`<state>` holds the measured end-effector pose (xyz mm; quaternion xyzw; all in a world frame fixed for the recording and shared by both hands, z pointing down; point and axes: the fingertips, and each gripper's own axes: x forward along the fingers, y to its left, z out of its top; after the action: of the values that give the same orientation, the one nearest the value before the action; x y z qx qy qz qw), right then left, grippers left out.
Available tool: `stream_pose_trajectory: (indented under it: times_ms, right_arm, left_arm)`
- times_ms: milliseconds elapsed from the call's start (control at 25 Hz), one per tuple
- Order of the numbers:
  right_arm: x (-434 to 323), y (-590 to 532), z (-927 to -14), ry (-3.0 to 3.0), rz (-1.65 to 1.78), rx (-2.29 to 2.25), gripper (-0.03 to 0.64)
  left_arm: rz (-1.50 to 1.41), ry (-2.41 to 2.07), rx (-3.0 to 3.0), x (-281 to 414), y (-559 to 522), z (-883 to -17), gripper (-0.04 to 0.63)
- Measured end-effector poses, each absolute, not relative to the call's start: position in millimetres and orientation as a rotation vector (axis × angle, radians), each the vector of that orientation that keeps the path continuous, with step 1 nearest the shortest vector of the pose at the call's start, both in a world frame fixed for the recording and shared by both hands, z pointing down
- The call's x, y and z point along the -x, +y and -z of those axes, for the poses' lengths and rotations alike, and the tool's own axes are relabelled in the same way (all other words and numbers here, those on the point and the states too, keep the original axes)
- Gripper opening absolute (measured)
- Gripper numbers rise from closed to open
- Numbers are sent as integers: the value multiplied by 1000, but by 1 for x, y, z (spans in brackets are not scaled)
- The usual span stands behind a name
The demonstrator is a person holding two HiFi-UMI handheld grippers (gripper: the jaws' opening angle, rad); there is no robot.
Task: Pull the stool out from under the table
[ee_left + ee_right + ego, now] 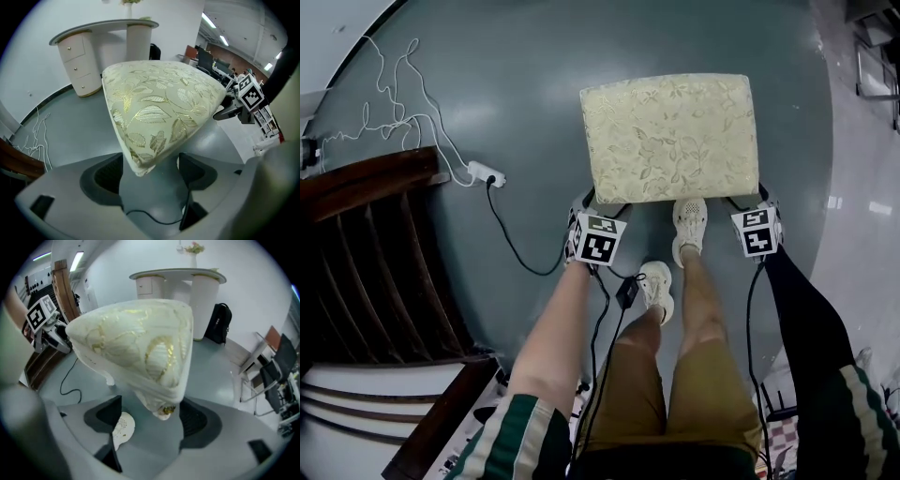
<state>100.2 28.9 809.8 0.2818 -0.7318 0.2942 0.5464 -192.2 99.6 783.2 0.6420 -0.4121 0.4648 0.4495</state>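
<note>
Left gripper (151, 165) around stool (159, 103) corner

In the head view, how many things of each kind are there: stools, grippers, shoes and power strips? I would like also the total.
stool: 1
grippers: 2 (left gripper, right gripper)
shoes: 2
power strip: 1
total: 6

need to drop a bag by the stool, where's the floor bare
Bare floor lies beyond the stool and between it and the power strip. Crowded: the near side with the shoes, and the left by the wooden frame.
</note>
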Motion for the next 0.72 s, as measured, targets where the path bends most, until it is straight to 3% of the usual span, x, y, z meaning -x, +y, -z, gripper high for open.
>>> stream_pose_trajectory:
  times_ms: [360, 720]
  right_arm:
    - [-97, 53, -688, -1808, -677, -771, 408]
    - [-54, 81, -499, -1977, -615, -843, 405]
  left_arm:
    - [-1168, -1044, -1679, 202, 126, -676, 373]
    - [-1000, -1235, -1782, 195, 120, -495, 373]
